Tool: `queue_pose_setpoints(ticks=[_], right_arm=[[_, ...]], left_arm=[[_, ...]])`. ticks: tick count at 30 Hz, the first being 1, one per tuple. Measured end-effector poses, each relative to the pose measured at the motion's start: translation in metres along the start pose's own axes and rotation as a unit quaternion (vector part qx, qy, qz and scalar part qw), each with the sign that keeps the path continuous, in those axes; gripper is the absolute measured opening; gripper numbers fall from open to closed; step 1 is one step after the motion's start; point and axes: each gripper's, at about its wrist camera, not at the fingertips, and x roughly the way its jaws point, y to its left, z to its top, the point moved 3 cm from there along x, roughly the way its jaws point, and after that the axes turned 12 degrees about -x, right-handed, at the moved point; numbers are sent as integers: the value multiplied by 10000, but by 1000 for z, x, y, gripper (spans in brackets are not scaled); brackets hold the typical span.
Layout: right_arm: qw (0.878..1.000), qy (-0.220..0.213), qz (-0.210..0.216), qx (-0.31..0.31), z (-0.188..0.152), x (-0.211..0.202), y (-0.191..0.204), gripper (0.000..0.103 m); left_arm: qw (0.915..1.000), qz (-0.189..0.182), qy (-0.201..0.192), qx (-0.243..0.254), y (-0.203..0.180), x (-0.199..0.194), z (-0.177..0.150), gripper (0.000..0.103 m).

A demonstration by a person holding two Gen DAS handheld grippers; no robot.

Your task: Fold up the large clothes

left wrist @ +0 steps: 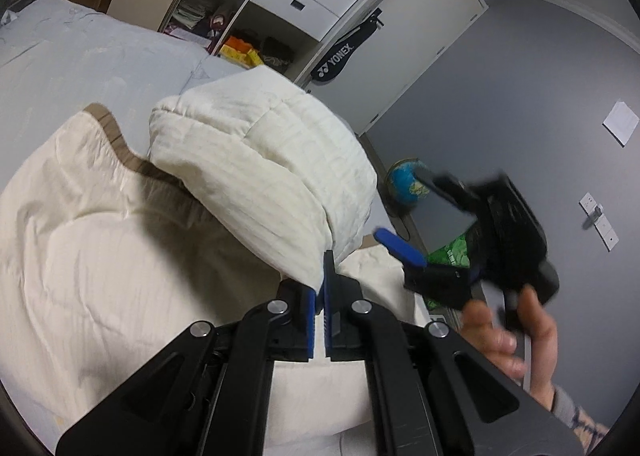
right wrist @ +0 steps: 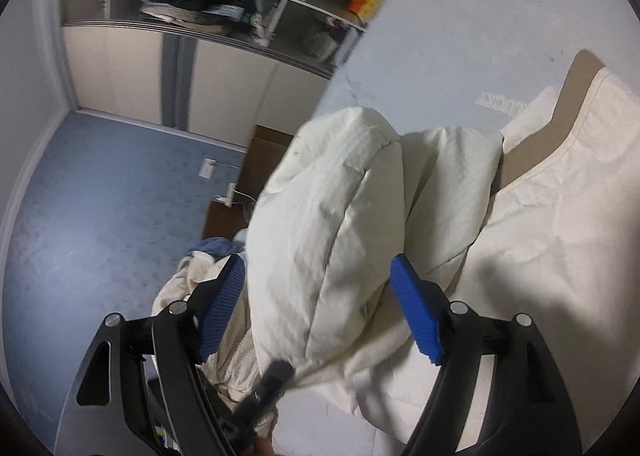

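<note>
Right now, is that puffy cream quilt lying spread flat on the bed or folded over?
Partly folded: one end of the puffy cream quilt is lifted and doubled back over the rest, its edge pinched in the left hand-held gripper.

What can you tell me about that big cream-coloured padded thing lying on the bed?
The cream quilt looks soft, puffy and stitched in panels, with a brown band along one edge. Most of it lies spread over the pale blue bed. One part is lifted and doubled over into a thick hanging fold. The left gripper is shut on that fold's edge. The right gripper stands open, its blue pads on either side of the fold without pressing it.
</note>
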Motion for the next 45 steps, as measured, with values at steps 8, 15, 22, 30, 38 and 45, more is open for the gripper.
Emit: queue_pose_setpoints(ticks=[8,15,22,30,38,45], right_arm=[[9982,400,-437,76,23,49,-6,22],[9935,49,-490,-1026,26,35,36,7],[9740,-381,-699,-2121,52,12,95,7],[9661,-317,-679,-2471,41,-6,105,7],[9564,-237,-499,-2867,12,-23,121,7],[9454,8,-718,-3179,-18,-28,104,7]], left_arm=[[9997,186,97,113,9,7,-6,3],[9998,152,92,85,10,7,-7,8],[10000,91,-4,35,1,2,-7,30],[9987,439,57,237,-4,8,2,30],[9971,652,168,368,-5,23,0,28],[9932,955,534,387,33,10,-37,28]])
